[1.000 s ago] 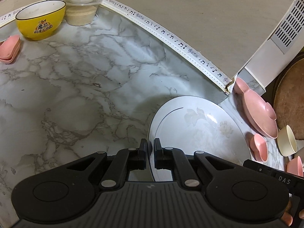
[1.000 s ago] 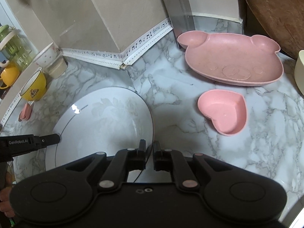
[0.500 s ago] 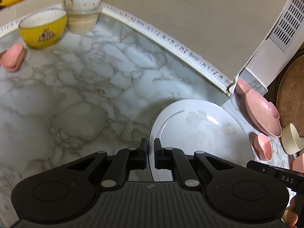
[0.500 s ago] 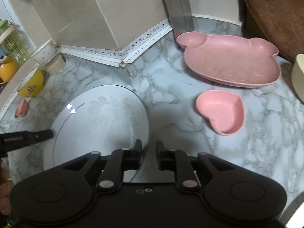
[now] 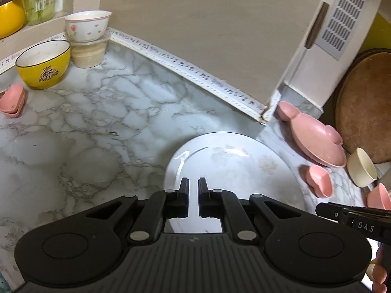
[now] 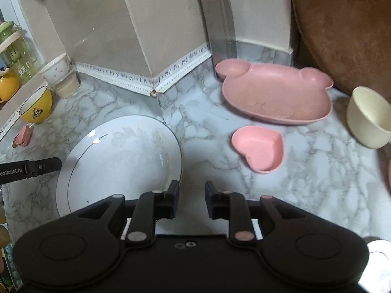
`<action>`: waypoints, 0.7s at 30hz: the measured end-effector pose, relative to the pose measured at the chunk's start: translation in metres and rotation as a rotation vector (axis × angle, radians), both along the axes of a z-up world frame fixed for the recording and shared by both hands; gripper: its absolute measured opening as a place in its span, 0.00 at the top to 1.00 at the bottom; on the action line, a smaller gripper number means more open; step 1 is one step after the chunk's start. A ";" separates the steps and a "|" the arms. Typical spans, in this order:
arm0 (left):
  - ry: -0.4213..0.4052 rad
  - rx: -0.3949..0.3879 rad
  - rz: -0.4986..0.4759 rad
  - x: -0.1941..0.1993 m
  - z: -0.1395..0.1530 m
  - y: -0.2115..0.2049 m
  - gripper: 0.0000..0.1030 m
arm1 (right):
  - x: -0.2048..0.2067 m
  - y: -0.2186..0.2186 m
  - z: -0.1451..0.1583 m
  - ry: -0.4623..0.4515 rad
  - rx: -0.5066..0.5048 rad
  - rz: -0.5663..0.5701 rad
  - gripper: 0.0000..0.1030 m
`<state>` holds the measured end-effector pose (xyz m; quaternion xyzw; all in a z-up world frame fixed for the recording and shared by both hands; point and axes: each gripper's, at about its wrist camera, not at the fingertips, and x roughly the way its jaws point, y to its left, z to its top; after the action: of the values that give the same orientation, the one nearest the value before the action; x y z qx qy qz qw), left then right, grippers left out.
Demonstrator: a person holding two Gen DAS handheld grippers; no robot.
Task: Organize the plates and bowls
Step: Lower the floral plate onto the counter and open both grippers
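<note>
white plate point(image 6: 122, 156) flat on counter, round, face up | L gripper point(image 5: 193, 185) jaws together, empty | R gripper point(image 6: 191, 189) jaws opening, empty

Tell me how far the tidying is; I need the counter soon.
Early. The white plate lies on the marble; the right hand-held gripper is opening beside its rim, nothing between its fingers. Still scattered: bear plate, heart dish, cream cup, yellow bowl.

At lower centre the right hand-held gripper point(image 6: 191, 196) is opening, nothing between its jaws. On the marble worktop point(image 6: 210, 127), a white plate point(image 6: 117, 156) lies lower left, a pink bear-shaped plate point(image 6: 276, 92) upper right, a heart dish point(image 6: 259, 147) below it.
</note>
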<state>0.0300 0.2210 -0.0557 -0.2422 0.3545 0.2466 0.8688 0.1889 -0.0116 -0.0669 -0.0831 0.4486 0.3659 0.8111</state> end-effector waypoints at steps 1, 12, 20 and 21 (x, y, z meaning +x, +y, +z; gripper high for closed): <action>-0.006 -0.002 -0.010 0.000 0.002 -0.003 0.94 | -0.002 -0.002 0.003 -0.009 0.000 -0.002 0.74; -0.066 0.046 -0.128 0.000 0.029 -0.046 0.91 | -0.028 -0.035 0.039 -0.092 0.044 -0.049 0.61; -0.120 0.085 -0.222 -0.001 0.045 -0.075 0.82 | -0.046 -0.065 0.060 -0.128 0.079 -0.108 0.46; -0.133 0.083 -0.230 -0.002 0.046 -0.078 0.74 | -0.048 -0.069 0.062 -0.133 0.083 -0.116 0.44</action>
<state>0.0284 0.1430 -0.0097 -0.1795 0.3111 0.1433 0.9222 0.1412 -0.0810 -0.0047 -0.0474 0.3821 0.3303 0.8618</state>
